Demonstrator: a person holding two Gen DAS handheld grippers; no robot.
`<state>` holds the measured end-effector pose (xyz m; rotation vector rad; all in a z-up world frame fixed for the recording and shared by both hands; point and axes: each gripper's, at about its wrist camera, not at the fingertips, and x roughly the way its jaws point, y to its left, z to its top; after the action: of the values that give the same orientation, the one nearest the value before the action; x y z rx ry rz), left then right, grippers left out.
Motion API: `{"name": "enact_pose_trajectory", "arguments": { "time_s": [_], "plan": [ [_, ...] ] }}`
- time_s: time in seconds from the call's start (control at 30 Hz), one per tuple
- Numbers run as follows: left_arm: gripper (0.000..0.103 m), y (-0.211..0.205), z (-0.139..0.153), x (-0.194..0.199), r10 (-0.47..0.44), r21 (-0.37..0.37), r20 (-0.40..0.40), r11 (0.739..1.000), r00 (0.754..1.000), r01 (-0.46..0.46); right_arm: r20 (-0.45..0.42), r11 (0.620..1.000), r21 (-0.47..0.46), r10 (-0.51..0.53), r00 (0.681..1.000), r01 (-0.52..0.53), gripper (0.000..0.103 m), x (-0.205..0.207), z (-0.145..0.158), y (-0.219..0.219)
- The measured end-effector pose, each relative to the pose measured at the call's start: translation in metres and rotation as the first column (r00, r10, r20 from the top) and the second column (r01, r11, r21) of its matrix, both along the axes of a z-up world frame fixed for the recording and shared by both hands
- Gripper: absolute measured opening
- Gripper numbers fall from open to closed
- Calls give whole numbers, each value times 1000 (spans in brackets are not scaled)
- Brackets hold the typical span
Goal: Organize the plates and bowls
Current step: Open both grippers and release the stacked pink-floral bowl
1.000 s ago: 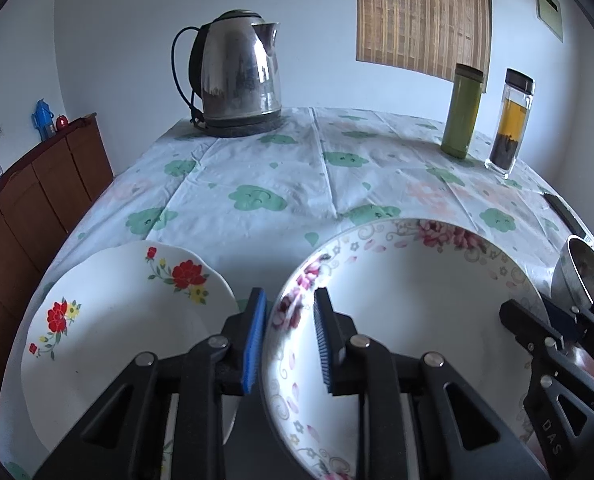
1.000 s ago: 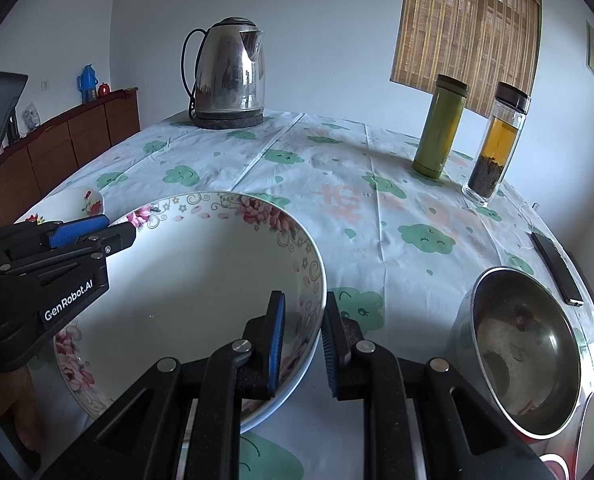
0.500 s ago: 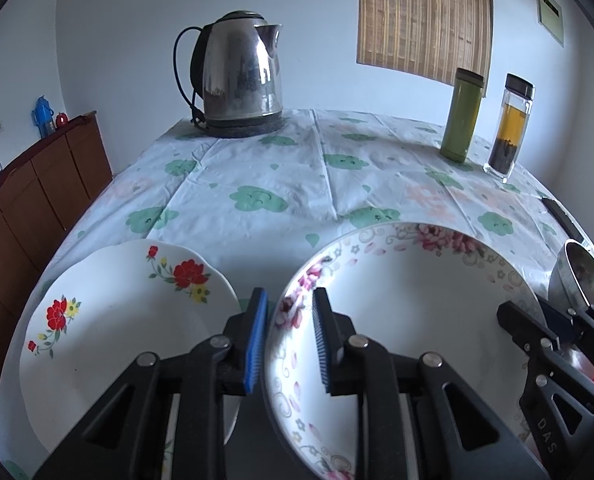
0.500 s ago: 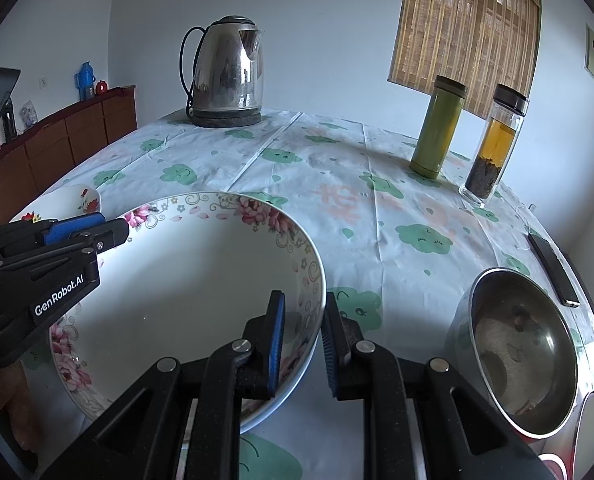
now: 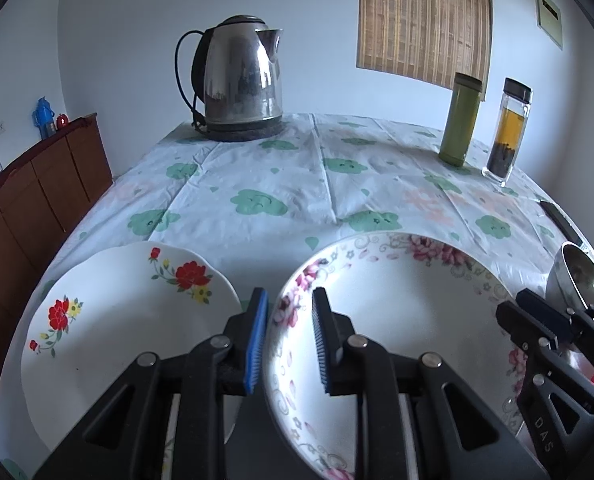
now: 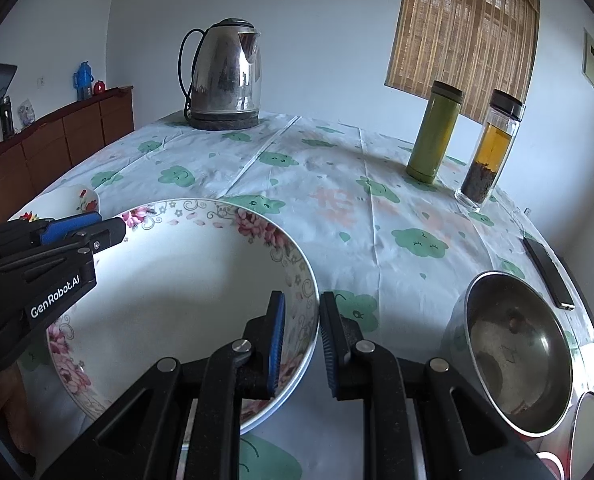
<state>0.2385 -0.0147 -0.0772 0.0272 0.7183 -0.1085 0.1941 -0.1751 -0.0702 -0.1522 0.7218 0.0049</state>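
Observation:
A large white bowl (image 5: pixel 397 320) with pink flowers round its rim sits at the near edge of the table. My left gripper (image 5: pixel 287 308) is shut on its left rim, one pad inside the wall and one outside. In the right wrist view the same bowl (image 6: pixel 185 280) has my right gripper (image 6: pixel 301 320) shut on its right rim in the same way. Each gripper shows in the other's view: the right gripper (image 5: pixel 537 320) and the left gripper (image 6: pixel 97 228). A white plate (image 5: pixel 117 320) with red flowers lies just left of the bowl. I cannot tell whether the bowl rests on the cloth.
A steel bowl (image 6: pixel 517 352) stands right of the floral bowl, with another round dish (image 6: pixel 589 428) at the corner. A kettle (image 6: pixel 227 76) stands at the far side, a green flask (image 6: pixel 433 132) and a tea jar (image 6: pixel 489 148) far right. A phone (image 6: pixel 549 272) lies near the right edge.

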Motion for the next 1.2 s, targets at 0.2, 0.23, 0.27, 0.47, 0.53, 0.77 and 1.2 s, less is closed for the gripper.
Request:
{"name": "enact_pose_trajectory", "arguments": {
  "time_s": [0.2, 0.23, 0.27, 0.47, 0.53, 0.77, 1.2],
  "plan": [
    [20, 1, 1, -3, -3, -11, 12, 1000, 1000, 4, 2, 1000, 4, 1, 1000, -1, 19, 0, 0, -1],
    [20, 2, 2, -4, -4, -14, 15, 1000, 1000, 4, 4, 1000, 3, 1, 1000, -1, 19, 0, 0, -1],
    [20, 2, 2, -5, -5, -14, 18, 1000, 1000, 5, 6, 1000, 2, 1, 1000, -1, 19, 0, 1, -1],
    [20, 5, 2, -9, -7, -37, 20, 999, 1000, 8, 19, 1000, 2, 8, 1000, -8, 19, -4, 3, 1],
    [20, 7, 2, -10, -9, -42, 21, 999, 1000, 9, 30, 1000, 1, 16, 999, -16, 19, -6, 4, 3],
    [20, 9, 3, -18, -17, -46, 41, 999, 999, 19, 73, 1000, 11, 28, 997, -29, 19, -13, 9, 3],
    [20, 17, 5, -29, 10, -35, 67, 999, 998, -8, 142, 998, 45, 47, 989, -54, 19, -23, 17, 1]
  ]
}}
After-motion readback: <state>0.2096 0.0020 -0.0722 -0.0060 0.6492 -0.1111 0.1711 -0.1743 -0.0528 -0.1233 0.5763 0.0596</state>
